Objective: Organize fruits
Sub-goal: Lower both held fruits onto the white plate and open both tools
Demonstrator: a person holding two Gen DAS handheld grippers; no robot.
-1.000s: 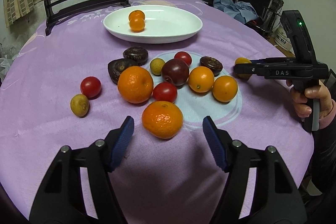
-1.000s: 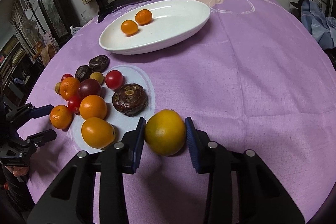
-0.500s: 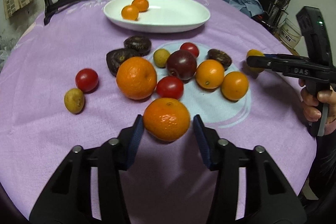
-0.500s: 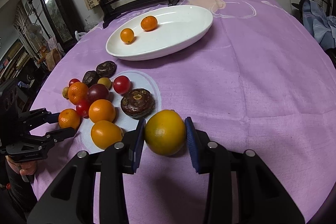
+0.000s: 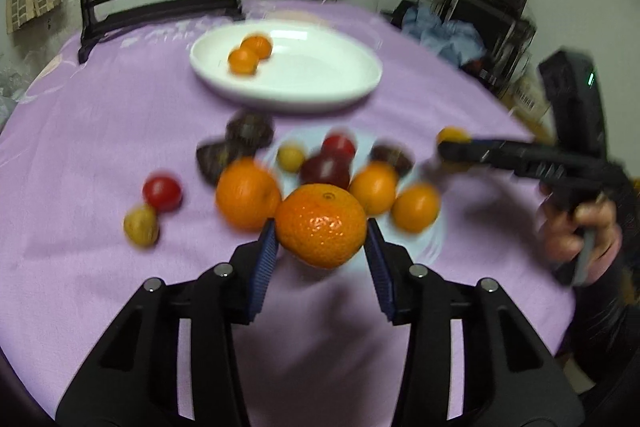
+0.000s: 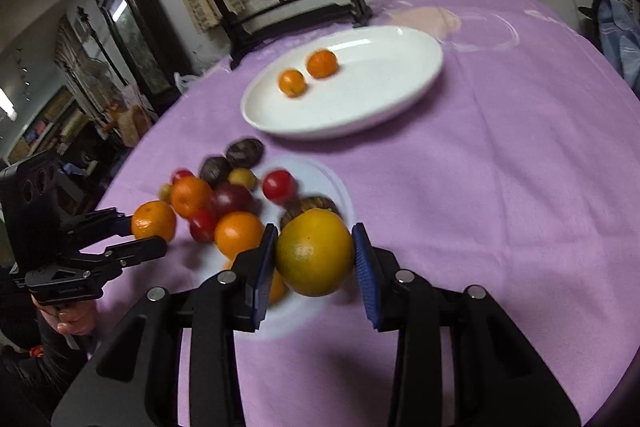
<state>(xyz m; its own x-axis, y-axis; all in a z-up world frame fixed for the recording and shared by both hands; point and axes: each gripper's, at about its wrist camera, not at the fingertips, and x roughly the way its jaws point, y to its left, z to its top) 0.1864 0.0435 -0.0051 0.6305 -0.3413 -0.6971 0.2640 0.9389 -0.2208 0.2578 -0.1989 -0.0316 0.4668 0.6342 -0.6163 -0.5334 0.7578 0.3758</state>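
My left gripper (image 5: 320, 251) is shut on an orange mandarin (image 5: 321, 225) and holds it above the cloth; it also shows in the right wrist view (image 6: 154, 221). My right gripper (image 6: 314, 263) is shut on a yellow-orange citrus fruit (image 6: 314, 253), lifted above the fruit pile; it shows at the right in the left wrist view (image 5: 452, 137). A white oval plate (image 5: 320, 95) at the back holds two small oranges (image 5: 244, 61). Loose oranges, red tomatoes and dark fruits (image 5: 324, 169) lie grouped mid-table.
The round table has a purple cloth (image 6: 500, 187). A dark chair (image 6: 280, 3) stands behind the plate. A red tomato (image 5: 162, 193) and a yellow-green fruit (image 5: 140, 225) lie apart at the left. Clutter and shelves stand beyond the table's right edge.
My left gripper closed on the mandarin and lifted it. My right gripper, still holding the citrus fruit, rose and moved left over the pile.
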